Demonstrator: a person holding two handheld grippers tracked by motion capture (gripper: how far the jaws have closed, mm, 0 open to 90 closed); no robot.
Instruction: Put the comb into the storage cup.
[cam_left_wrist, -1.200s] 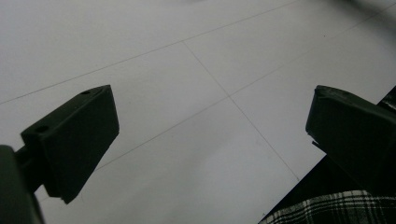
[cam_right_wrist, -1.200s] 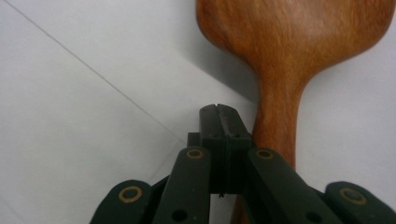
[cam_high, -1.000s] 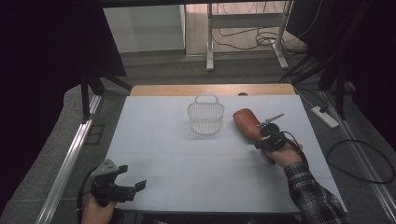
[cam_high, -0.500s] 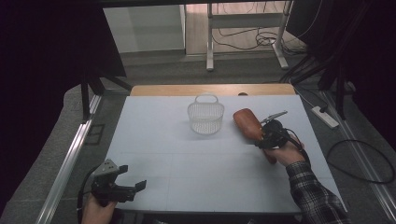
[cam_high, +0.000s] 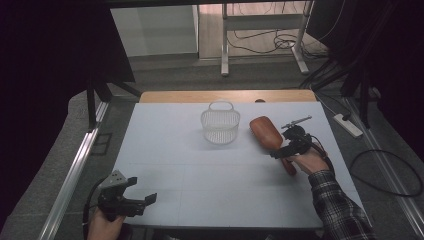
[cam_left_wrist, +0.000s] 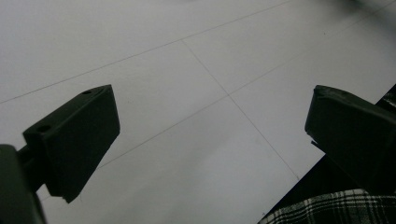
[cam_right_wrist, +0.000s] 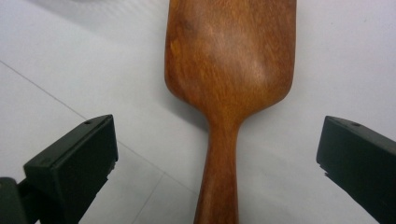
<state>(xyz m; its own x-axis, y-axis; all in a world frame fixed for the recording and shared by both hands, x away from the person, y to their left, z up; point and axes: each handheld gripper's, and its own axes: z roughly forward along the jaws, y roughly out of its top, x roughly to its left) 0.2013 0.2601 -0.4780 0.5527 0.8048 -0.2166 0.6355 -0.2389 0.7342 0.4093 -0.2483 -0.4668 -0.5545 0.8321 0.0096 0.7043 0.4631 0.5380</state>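
Oddly, both tongs gape, the right tongs (cam_right_wrist: 219, 158) just opened astride the wooden paddle (cam_right_wrist: 231, 60), its ends cropped.

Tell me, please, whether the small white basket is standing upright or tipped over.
Upright: the basket rests on its base on the table, its open top facing up and its handle arching over the rim.

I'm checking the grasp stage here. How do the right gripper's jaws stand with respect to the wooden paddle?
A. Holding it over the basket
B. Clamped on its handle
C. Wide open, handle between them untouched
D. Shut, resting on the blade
C: in the right gripper view the right gripper has just opened its jaws, which stand well clear on either side of the wooden paddle lying on the table.
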